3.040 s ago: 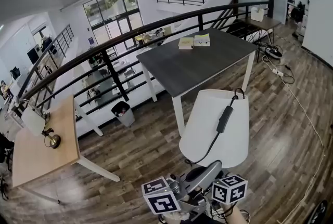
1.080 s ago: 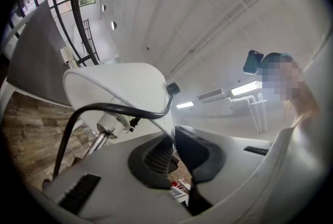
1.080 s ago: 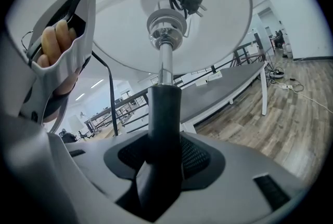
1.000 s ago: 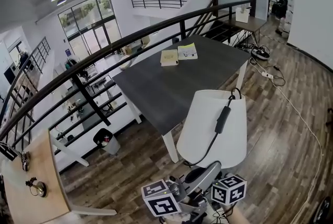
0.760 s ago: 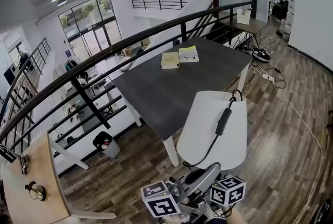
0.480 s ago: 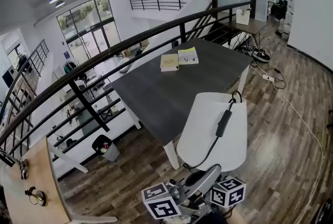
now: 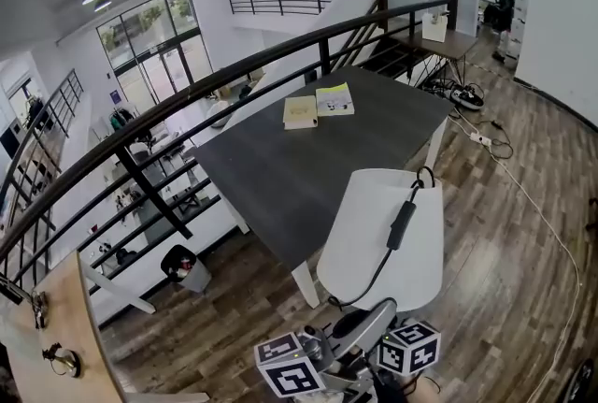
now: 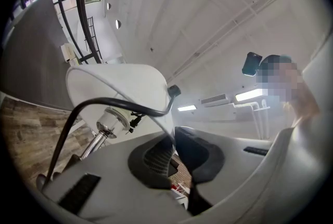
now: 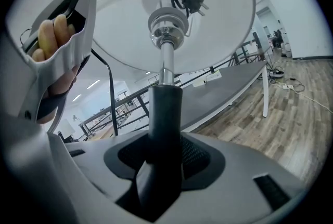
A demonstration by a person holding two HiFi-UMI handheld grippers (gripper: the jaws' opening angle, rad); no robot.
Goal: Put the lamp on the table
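Observation:
A lamp with a white shade (image 7: 374,233) and a black cord with an inline switch (image 7: 402,223) is carried low in the head view, just in front of the dark grey table (image 7: 308,167). My left gripper (image 8: 173,151) is shut on the thin rim of the shade (image 8: 117,85). Its cord (image 8: 104,106) arcs across in front. My right gripper (image 9: 164,158) is shut on the lamp's black stem (image 9: 165,108), below the chrome socket (image 9: 166,25). Both marker cubes (image 7: 290,373) show at the bottom edge of the head view, where the jaws are hidden.
Two books (image 7: 318,105) lie at the table's far end. A black railing (image 7: 187,107) runs behind it. A bin (image 7: 184,268) stands on the wood floor at the left, beside a light wooden table (image 7: 65,336). Cables and a power strip (image 7: 481,137) trail at the right.
The view has shifted a little toward the dark table, and the wooden table has slid further out at the lower left. The lamp sits the same in both grippers.

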